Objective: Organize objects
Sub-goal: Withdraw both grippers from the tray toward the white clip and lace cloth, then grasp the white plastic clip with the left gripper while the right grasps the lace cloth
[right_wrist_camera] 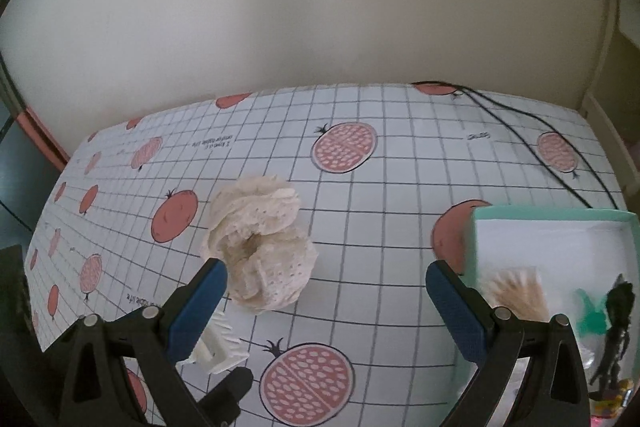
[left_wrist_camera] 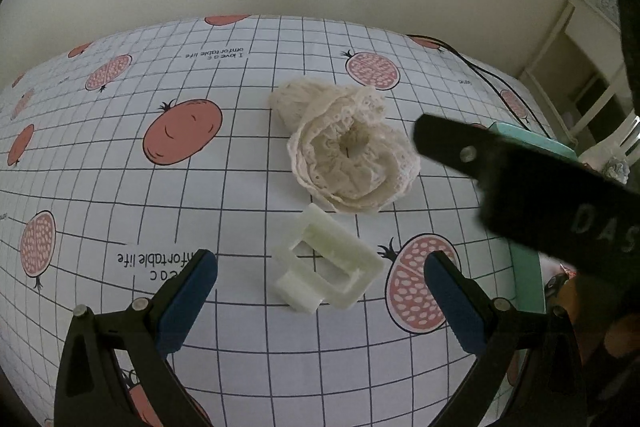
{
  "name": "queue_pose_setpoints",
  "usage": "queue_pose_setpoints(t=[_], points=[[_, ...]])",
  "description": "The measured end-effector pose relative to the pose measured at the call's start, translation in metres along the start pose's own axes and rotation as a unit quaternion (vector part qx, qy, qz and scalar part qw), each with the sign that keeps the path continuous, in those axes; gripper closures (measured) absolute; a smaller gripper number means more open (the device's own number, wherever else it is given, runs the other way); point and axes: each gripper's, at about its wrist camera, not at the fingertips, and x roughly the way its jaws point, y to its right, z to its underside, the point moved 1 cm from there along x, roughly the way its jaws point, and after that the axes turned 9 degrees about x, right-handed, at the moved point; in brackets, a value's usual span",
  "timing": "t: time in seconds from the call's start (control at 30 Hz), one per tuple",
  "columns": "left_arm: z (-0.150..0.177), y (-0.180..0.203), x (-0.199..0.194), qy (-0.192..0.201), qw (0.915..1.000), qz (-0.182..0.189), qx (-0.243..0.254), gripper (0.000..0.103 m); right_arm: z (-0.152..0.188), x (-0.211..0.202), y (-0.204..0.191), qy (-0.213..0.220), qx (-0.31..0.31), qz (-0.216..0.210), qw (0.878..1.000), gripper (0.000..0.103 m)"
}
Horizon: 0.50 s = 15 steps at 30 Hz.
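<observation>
A white plastic hair claw clip (left_wrist_camera: pixel 328 263) lies on the tablecloth just ahead of my left gripper (left_wrist_camera: pixel 320 291), which is open with nothing between its blue pads. Beyond the clip sits a cream lace scrunchie (left_wrist_camera: pixel 348 155). In the right wrist view the same scrunchie (right_wrist_camera: pixel 260 251) lies ahead and left of my open right gripper (right_wrist_camera: pixel 326 295), and the clip (right_wrist_camera: pixel 220 347) peeks out behind its left finger. A teal box (right_wrist_camera: pixel 556 223) with white inside stands at the right, holding several hair items. The right gripper's black body (left_wrist_camera: pixel 540 195) crosses the left wrist view.
The table carries a white grid cloth with pomegranate prints (right_wrist_camera: pixel 344 147). A black cable (right_wrist_camera: pixel 532 139) runs across the far right of the table. A pale wall stands behind, and white shelving (left_wrist_camera: pixel 576 67) is at the far right.
</observation>
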Motion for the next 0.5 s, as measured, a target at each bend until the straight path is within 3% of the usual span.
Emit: queue_pose_setpoints(t=[0.2, 0.37, 0.5], points=[[-0.001, -0.002, 0.003, -0.007, 0.9999, -0.008, 0.000, 0.011, 0.005, 0.009, -0.011, -0.009, -0.014, -0.002, 1.000, 0.005], [-0.001, -0.007, 0.005, -0.008, 0.9999, -0.012, -0.002, 0.014, 0.009, 0.019, -0.017, -0.014, -0.018, 0.002, 1.000, 0.007], [-0.001, -0.012, 0.007, -0.012, 0.9998, -0.012, -0.007, 0.026, 0.011, 0.028, -0.019, -0.021, -0.018, 0.006, 1.000, 0.008]])
